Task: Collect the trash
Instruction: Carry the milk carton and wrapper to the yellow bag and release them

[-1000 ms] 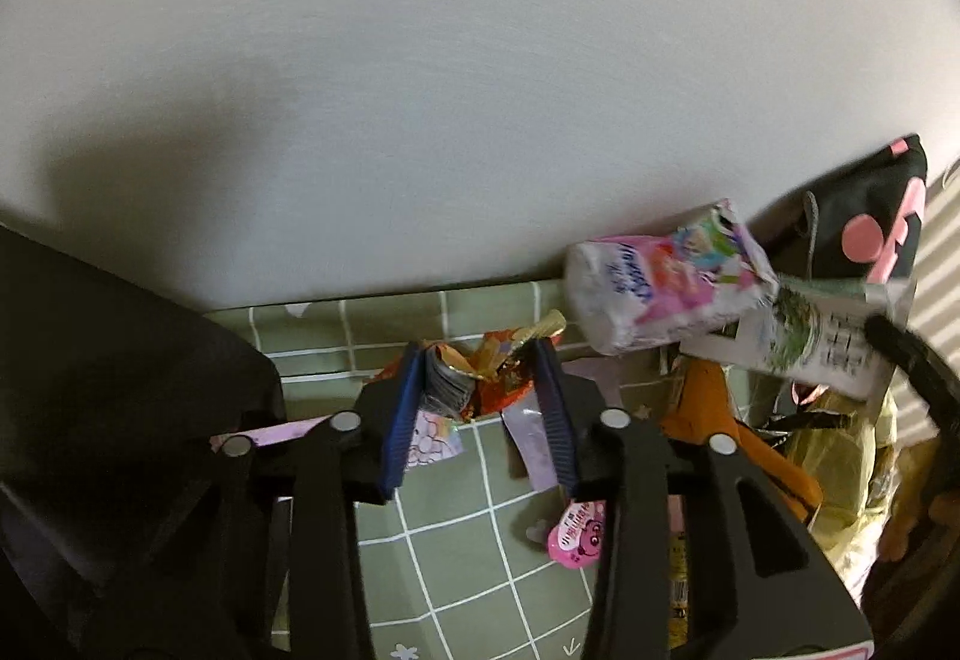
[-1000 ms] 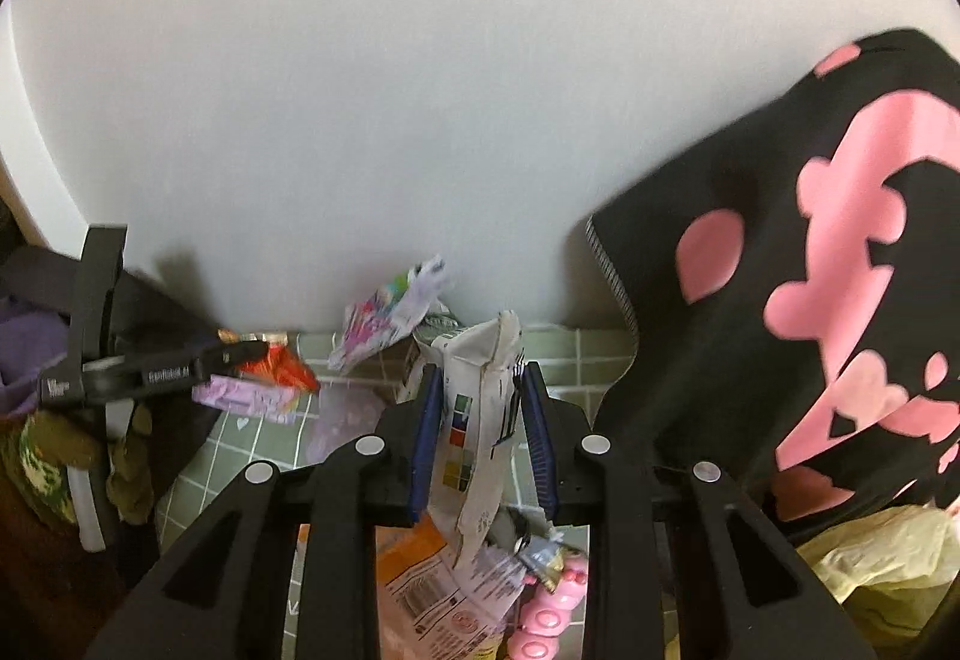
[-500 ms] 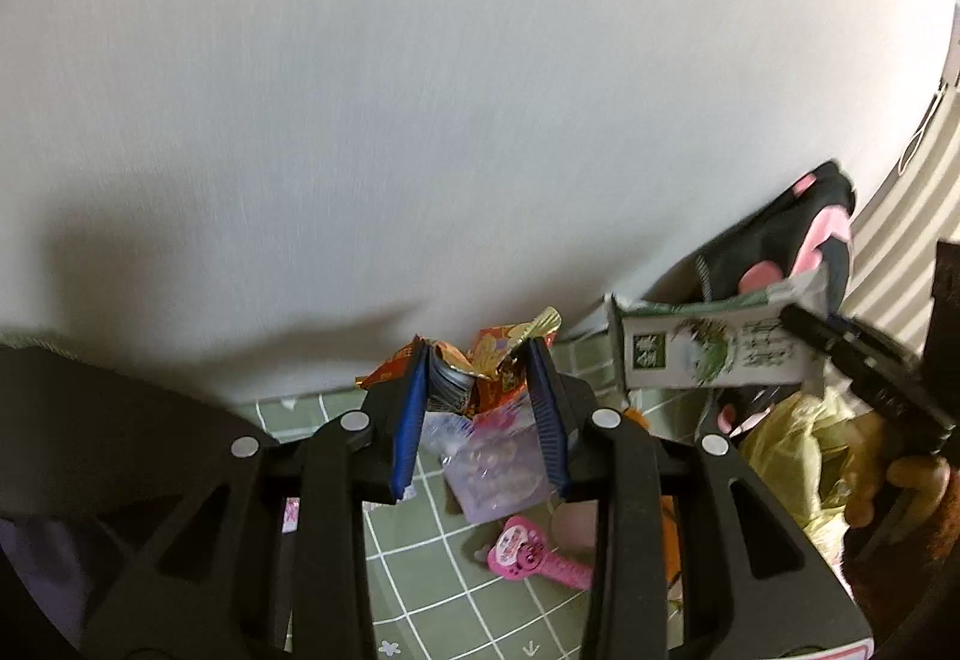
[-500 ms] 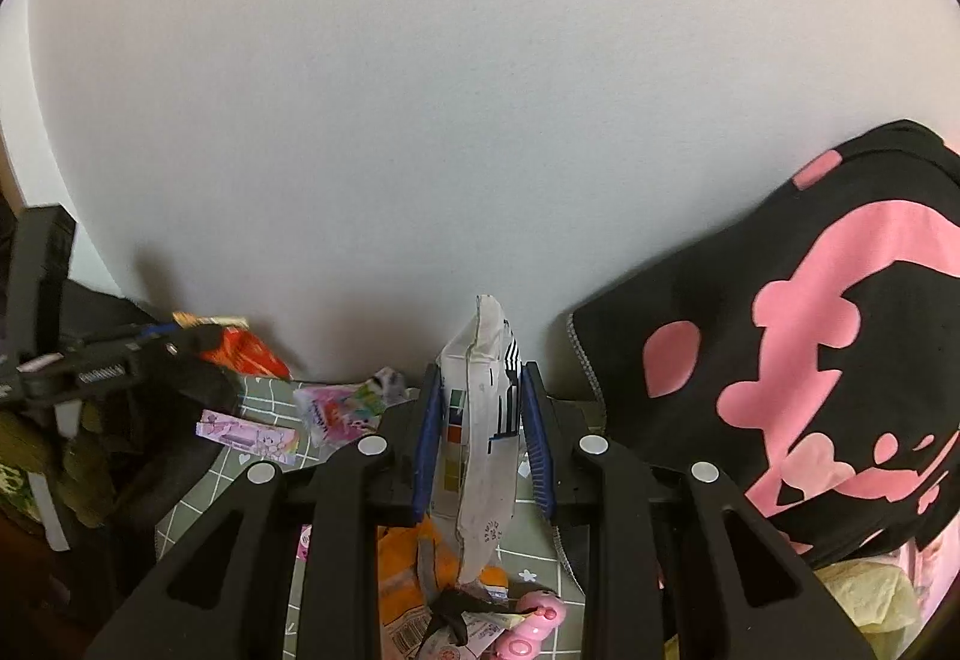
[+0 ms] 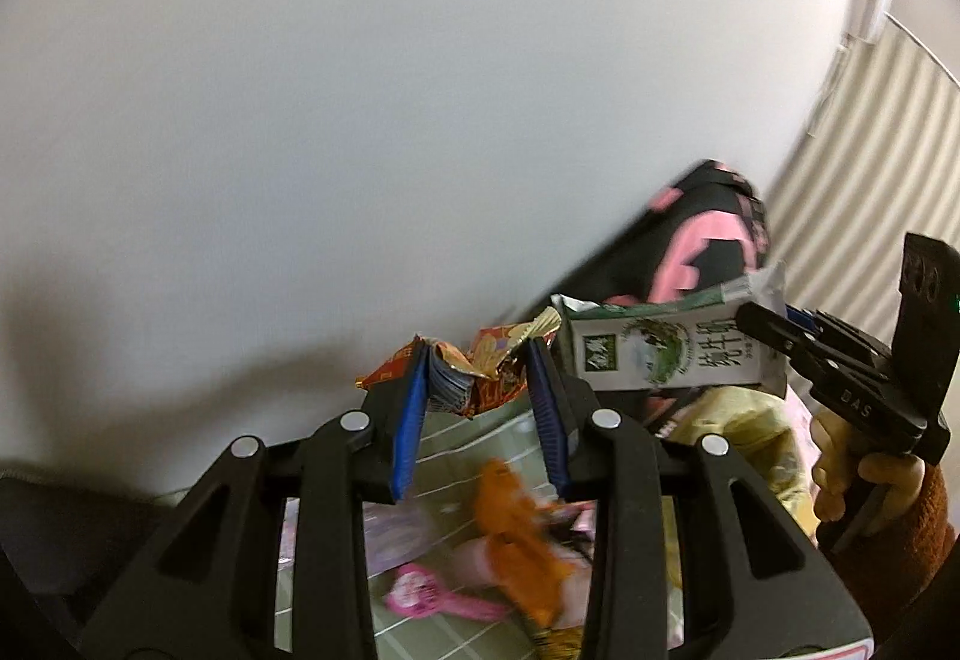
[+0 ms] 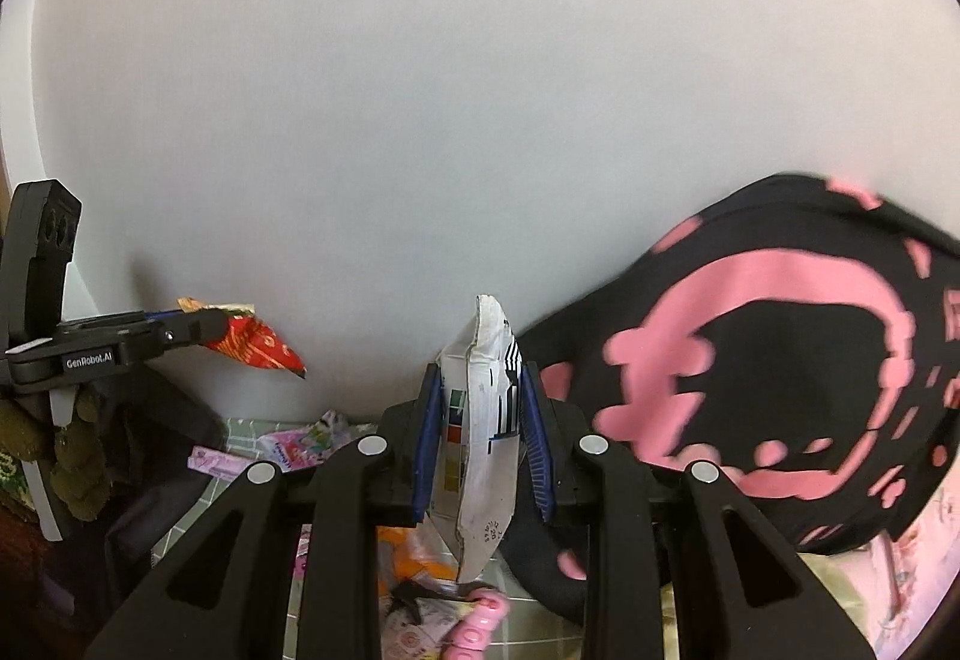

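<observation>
left wrist | left tool (image 5: 480, 360) clamps red wrapper (image 5: 480, 378) | right tool (image 6: 477, 390) clamps milk carton (image 6: 480, 420)

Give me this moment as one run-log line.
left gripper: shut on red-gold wrapper | right gripper: shut on flattened milk carton | both clear of green checked cloth | loose trash remains below

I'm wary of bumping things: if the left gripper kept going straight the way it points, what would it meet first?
Probably the plain white wall. The left gripper, shut on a red wrapper, has nothing else ahead; depth is unclear.
</observation>
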A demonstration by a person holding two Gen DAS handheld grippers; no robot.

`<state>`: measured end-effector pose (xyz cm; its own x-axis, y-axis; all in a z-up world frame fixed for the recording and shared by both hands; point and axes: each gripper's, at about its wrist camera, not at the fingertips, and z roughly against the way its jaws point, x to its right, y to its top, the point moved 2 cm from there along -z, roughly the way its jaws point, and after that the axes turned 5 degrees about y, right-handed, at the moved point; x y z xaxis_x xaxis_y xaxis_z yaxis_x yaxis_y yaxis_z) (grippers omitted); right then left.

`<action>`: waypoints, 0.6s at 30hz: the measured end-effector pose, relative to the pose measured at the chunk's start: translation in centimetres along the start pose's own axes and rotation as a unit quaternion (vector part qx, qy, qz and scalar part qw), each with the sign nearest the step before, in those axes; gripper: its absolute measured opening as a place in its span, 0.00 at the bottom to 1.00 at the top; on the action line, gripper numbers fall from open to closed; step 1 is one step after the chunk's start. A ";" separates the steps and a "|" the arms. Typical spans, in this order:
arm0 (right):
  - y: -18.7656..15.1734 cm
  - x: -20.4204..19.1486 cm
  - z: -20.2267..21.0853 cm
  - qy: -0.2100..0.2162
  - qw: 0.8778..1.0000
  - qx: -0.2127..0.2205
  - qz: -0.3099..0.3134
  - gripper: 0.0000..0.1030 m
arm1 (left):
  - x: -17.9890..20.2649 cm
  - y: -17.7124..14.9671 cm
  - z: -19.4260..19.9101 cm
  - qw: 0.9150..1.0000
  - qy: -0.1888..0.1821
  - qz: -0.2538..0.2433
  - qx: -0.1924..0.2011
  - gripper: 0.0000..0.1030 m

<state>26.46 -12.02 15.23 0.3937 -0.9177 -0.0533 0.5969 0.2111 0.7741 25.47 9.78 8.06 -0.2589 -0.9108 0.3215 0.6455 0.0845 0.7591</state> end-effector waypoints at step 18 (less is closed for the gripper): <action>-3.9 9.1 15.9 -0.149 0.987 0.037 -0.046 0.24 | 18.8 -2.3 -3.4 0.979 -0.138 -0.145 -0.035 0.30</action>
<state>16.60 -26.51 21.72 0.1116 -0.9923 0.0542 0.5631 0.1081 0.8193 21.58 -8.95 10.46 -0.6168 -0.7474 0.2469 0.5615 -0.1979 0.8035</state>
